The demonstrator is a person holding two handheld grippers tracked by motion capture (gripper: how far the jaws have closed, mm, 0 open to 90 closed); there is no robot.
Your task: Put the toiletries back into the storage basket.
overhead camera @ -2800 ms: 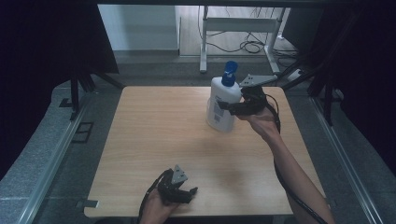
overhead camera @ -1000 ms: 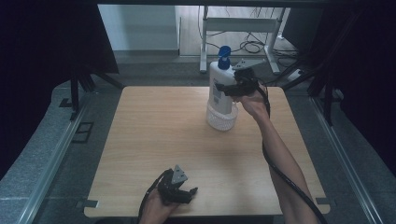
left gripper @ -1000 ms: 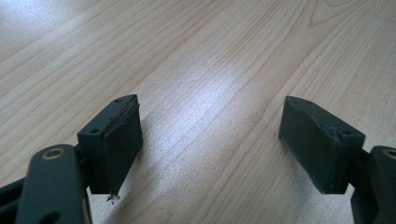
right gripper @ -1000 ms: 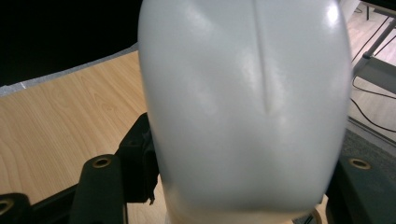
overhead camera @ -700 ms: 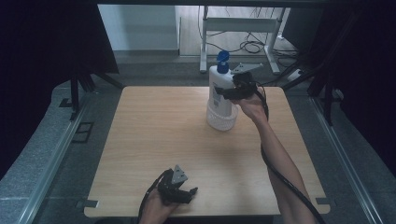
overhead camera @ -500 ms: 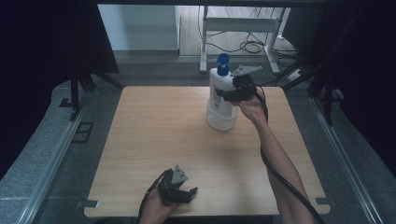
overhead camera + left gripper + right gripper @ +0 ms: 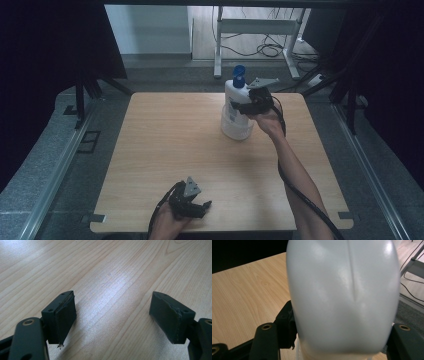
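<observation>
right gripper (image 7: 240, 106) clamping upright white bottle (image 7: 236, 112), seemingly on table (image 7: 165, 135), left gripper (image 7: 197, 207) jaws wide

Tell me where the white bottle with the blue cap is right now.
In the high view the white bottle stands upright at the far right of the wooden table, clamped by the right gripper.

Bottle (image 7: 236, 112) stands far right on table (image 7: 165, 145); left tool (image 7: 197, 207) near front edge.

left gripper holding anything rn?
No: in the left gripper view the left gripper has its jaws wide apart with bare wooden table between them.
</observation>
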